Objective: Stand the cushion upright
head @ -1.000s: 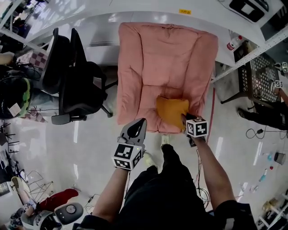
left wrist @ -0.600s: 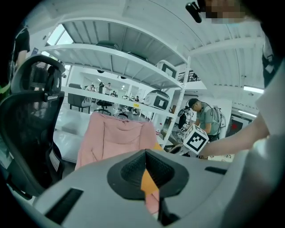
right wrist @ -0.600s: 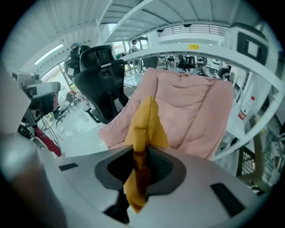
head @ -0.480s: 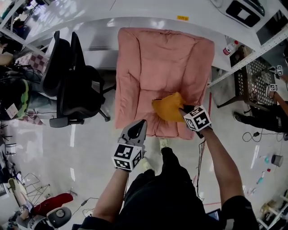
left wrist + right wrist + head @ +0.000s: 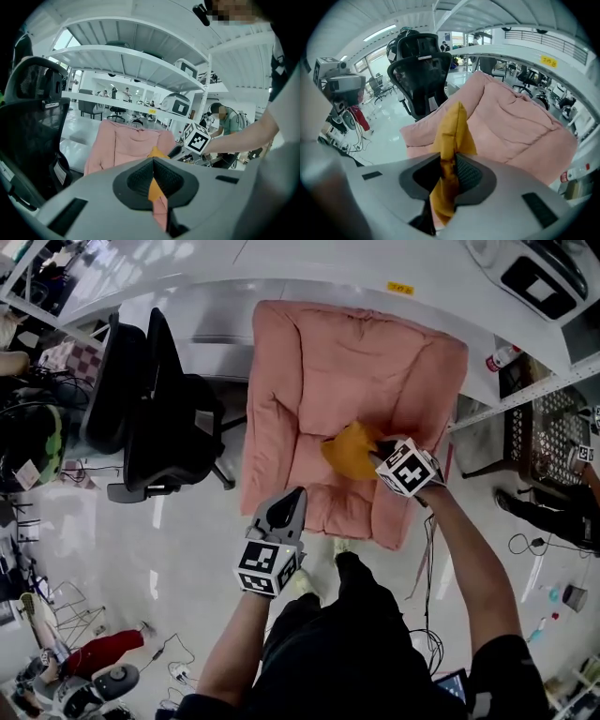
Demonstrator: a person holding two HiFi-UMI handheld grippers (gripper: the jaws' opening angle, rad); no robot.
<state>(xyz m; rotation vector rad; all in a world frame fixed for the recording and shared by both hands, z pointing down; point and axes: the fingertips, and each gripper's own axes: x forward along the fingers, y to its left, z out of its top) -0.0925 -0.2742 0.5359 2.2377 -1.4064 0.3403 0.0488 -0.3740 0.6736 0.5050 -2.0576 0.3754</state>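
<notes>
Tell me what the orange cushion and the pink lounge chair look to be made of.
The orange cushion looks like soft matte fabric over a light filling: it folds and creases where the right gripper pinches it. The pink lounge chair looks like matte padded cloth: stitched seams divide it into puffy panels with soft wrinkles. The exact fibre of either cannot be told.

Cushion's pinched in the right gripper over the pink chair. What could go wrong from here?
The right gripper pinches only a thin fold of the cushion, so it could slip out.
The cushion looks limp and the chair is soft, so it may flop when set down.
The left gripper is shut, off the chair, giving no support.
</notes>
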